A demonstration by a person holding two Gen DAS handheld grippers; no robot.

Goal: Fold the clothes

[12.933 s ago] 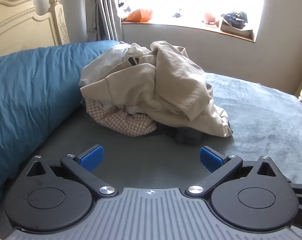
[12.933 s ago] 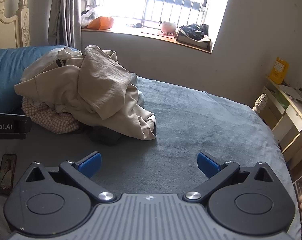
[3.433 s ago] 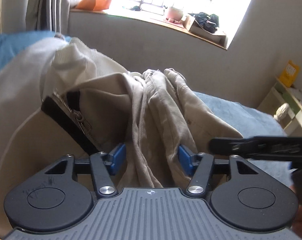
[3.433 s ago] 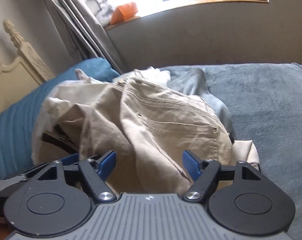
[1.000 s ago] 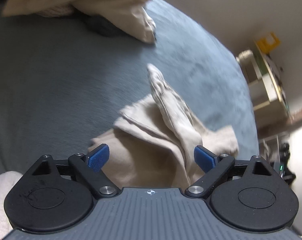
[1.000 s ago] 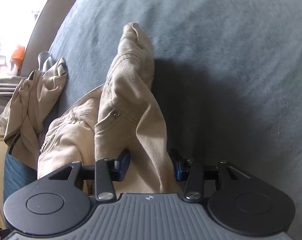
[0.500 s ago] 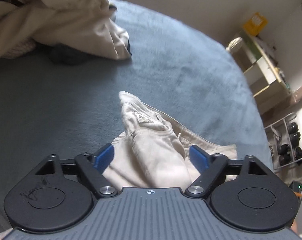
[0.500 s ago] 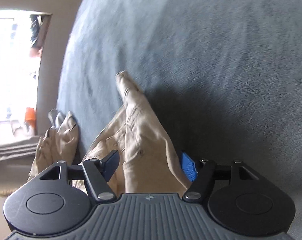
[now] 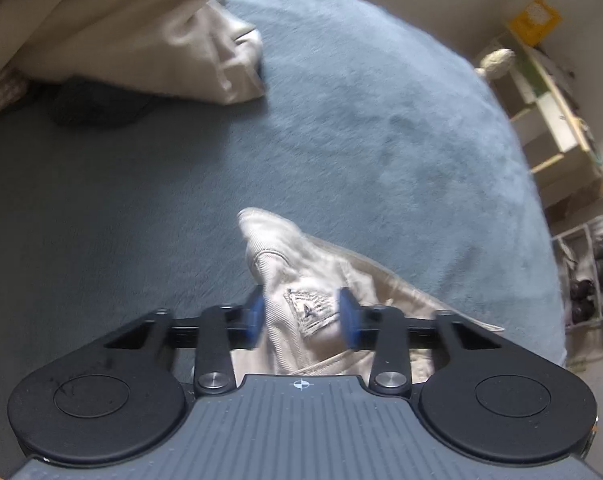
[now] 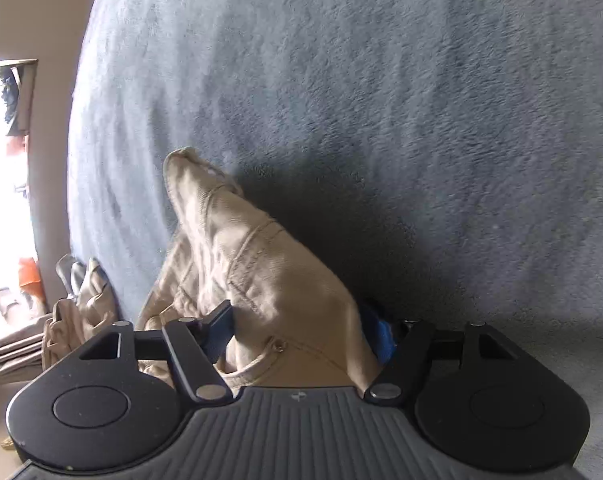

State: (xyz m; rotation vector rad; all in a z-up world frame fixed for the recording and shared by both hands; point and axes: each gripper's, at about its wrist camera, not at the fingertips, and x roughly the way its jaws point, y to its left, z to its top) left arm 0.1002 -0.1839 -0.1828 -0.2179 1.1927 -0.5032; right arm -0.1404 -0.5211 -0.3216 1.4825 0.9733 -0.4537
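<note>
While the beige trousers lie bunched on the grey-blue bedspread, well apart from the heap of unfolded clothes at the far side of that bedspread, the left gripper has just been closing and its blue pads now pinch a ridge of cloth by the sewn label, near the waistband as far as I can judge. Seen from the other side, the right gripper stands about half open with a thick fold of the same trousers between its jaws; its pads seem to flank the cloth rather than press it, beside a pocket rivet. Being a woven twill, this garment is likely soft yet fairly heavy, limp when lifted, not slippery and not fragile; seams and waistband are the firmest places to grip, since loose cloth would sag and slide out
</note>
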